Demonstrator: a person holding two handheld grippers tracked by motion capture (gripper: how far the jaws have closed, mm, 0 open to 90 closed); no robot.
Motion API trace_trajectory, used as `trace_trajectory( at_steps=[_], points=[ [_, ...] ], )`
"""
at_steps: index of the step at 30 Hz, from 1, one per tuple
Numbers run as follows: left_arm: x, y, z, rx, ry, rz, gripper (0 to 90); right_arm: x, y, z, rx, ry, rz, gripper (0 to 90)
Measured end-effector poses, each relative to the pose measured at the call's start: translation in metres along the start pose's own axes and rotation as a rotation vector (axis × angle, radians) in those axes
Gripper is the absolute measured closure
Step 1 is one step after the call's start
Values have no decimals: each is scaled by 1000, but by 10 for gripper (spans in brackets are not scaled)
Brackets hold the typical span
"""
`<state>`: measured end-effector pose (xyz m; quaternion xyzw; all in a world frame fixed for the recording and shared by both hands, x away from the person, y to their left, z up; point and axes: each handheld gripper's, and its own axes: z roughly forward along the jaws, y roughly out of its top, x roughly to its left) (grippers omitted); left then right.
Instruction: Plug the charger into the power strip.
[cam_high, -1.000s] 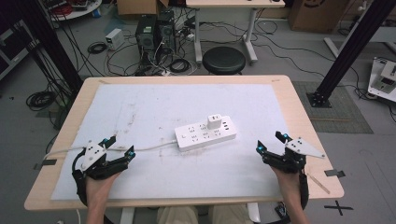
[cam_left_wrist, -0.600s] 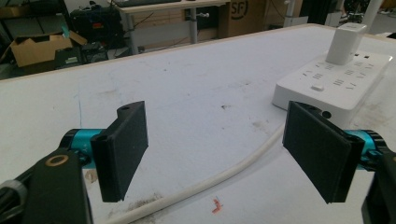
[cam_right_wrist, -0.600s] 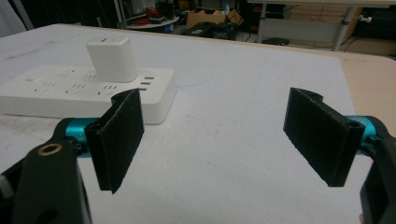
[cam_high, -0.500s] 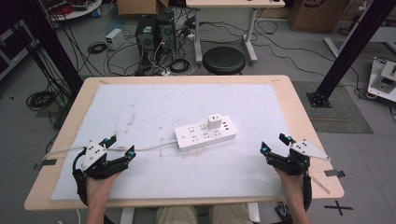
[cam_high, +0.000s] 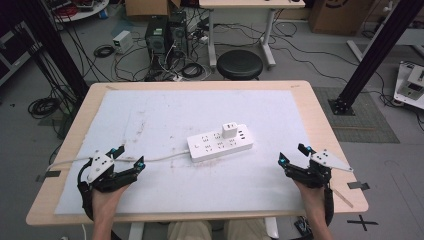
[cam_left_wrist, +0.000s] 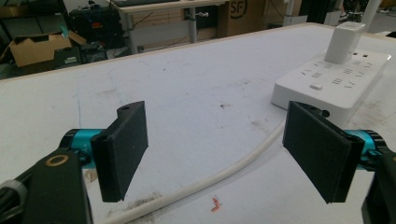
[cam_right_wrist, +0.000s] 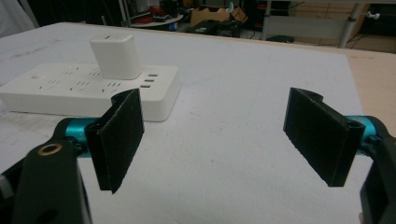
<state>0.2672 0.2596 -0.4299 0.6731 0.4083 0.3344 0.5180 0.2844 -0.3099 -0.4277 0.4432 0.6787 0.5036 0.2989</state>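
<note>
A white power strip (cam_high: 220, 144) lies in the middle of the white mat, with a white plug adapter (cam_high: 230, 130) standing upright in it. Its white cord (cam_high: 160, 158) runs left across the mat and off the table edge. My left gripper (cam_high: 130, 157) rests near the front left, open, with the cord passing between and beneath its jaws (cam_left_wrist: 224, 172). At the front right my right gripper (cam_high: 292, 154) is open and holds nothing. From the right gripper view the power strip (cam_right_wrist: 88, 91) and adapter (cam_right_wrist: 116, 56) sit ahead on the left.
The wooden table (cam_high: 320, 120) carries a white mat (cam_high: 200, 110) with smudges. Behind the table stand a black stool (cam_high: 240, 64), computer towers (cam_high: 165, 32) and tangled floor cables. A black frame post (cam_high: 370, 55) rises at the right.
</note>
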Motion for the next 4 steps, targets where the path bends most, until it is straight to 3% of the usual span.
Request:
trace_trajectory(
  at_steps=[4],
  points=[
    [0, 0, 0, -1, 2, 2, 223, 0, 0, 0, 4, 3, 3, 208]
  ],
)
